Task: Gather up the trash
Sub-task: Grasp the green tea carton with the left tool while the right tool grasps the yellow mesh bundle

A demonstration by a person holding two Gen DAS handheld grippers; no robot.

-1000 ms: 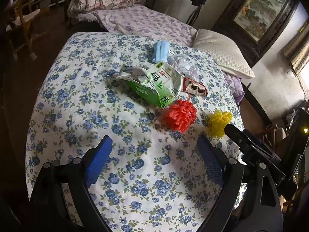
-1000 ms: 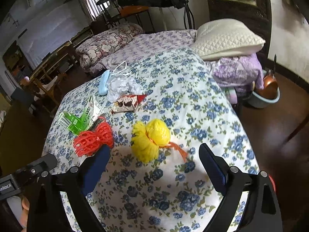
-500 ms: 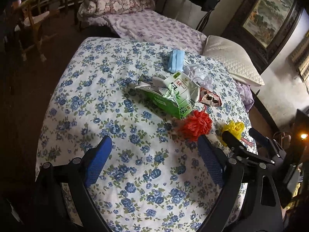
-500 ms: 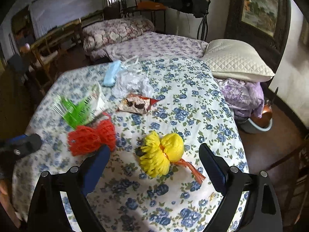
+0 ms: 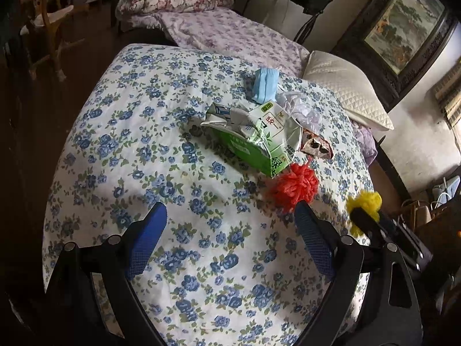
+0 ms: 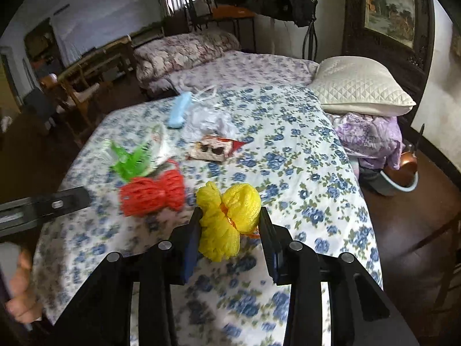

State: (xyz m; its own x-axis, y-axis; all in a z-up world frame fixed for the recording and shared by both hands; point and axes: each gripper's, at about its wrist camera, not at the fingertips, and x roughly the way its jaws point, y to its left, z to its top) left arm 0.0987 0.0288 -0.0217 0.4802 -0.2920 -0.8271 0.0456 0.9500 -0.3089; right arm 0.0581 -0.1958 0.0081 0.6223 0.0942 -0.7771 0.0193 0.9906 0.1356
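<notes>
right jaws: my right gripper has just been closing; pads now pinch the yellow mesh ball from both sides, low centre of the right wrist view
yellow mesh ball: sits on the flowered bedspread; orange tail pokes out below it toward the right pad
left jaws: my left gripper spread wide, nothing between the pads, only bedspread under them
red mesh ball: just past my left gripper's right pad, touching the carton's near corner
green carton: crushed, centre of the left wrist view
snack wrapper: right of the carton, just beside it
clear plastic bag: behind the carton
blue face mask: upper centre, next to the bag
pillow: upper right, at the bedspread's edge
hand: lower left edge of the right wrist view, on the left tool
</notes>
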